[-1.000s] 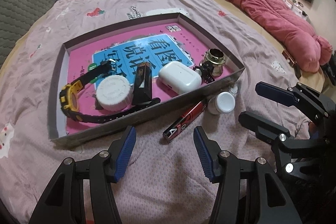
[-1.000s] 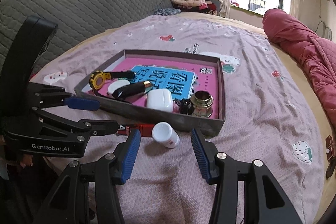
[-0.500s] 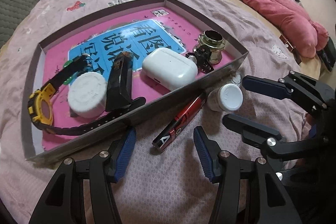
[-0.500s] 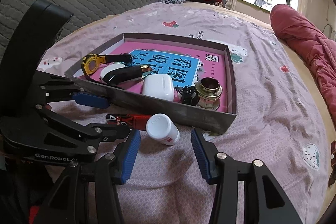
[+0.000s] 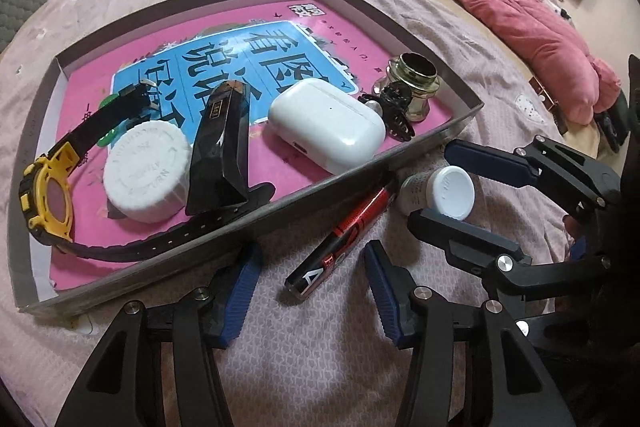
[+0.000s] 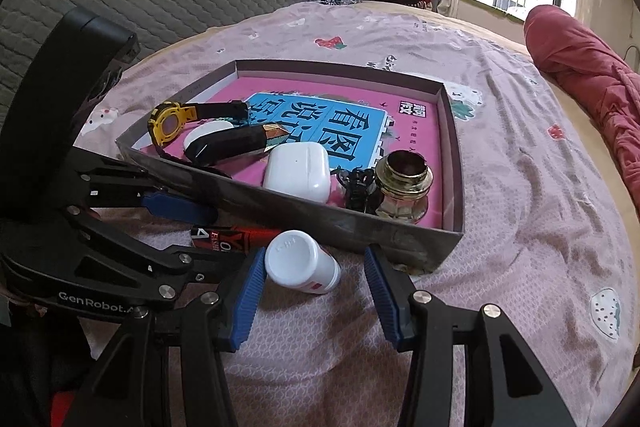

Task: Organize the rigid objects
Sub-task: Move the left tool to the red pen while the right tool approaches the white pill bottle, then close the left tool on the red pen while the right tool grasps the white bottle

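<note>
Blue-padded left tool (image 5: 312, 279) (closing) tilts over red pen (image 5: 344, 231).

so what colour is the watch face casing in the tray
Yellow, on a black strap; the watch shows best in the left wrist view.

Both units same build: left gripper (image 5: 310, 281) and right gripper (image 6: 314, 291) are matte black plastic linkage frames, two arms each, angular triangular cut-outs in the arm webs

fingers (image 5: 240, 291) end in blue pads, ribbed on the inner faces, smooth on the outer faces

Silver round screw heads at every pivot, two or three per arm, plus smaller ones on the links

White "GenRobot.A…" lettering on the left unit's side bar, 8 o'clock in the right wrist view, tail of the text cut off by a finger

Big rounded black housing block sits on top of the left unit, 10 o'clock in that view

No cables visible
</note>
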A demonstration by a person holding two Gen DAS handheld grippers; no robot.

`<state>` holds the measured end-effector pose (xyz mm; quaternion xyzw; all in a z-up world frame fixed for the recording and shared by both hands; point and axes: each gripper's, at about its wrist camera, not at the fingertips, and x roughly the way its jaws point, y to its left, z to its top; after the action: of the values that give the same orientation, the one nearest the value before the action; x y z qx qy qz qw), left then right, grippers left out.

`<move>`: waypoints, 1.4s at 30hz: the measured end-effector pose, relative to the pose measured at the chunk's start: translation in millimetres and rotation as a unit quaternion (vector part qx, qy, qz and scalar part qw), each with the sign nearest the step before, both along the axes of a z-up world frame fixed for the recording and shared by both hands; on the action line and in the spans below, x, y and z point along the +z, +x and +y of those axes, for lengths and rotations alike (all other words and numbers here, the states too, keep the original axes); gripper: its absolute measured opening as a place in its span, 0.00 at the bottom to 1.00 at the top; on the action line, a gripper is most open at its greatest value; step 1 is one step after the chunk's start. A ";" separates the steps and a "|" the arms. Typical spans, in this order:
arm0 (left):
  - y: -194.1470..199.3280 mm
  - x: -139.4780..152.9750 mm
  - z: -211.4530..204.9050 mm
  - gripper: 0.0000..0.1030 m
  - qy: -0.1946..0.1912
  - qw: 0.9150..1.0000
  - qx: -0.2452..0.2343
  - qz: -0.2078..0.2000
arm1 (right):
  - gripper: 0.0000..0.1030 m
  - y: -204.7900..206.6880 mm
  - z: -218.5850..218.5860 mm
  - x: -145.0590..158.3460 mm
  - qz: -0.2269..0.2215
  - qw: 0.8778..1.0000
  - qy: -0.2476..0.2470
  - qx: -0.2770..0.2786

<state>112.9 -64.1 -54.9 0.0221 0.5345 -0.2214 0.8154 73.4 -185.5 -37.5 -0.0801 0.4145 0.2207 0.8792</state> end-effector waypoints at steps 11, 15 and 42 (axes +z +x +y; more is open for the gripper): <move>3.3 -2.5 -4.2 0.51 -0.008 1.000 -0.003 0.002 | 0.30 3.1 0.3 -2.9 0.014 1.000 0.018 0.007; 3.7 0.4 -8.5 0.38 -0.014 1.000 -0.014 -0.002 | 0.28 7.6 -11.1 -0.6 0.023 0.999 0.046 -0.013; -20.6 5.0 -22.0 0.09 -0.080 0.996 -0.010 0.032 | 0.26 11.0 -39.0 12.7 0.026 0.993 0.096 -0.057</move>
<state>92.3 -86.1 -49.9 -0.0443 0.5404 -0.2724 0.7949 84.4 -224.5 -24.8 0.0342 0.4176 0.2107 0.8832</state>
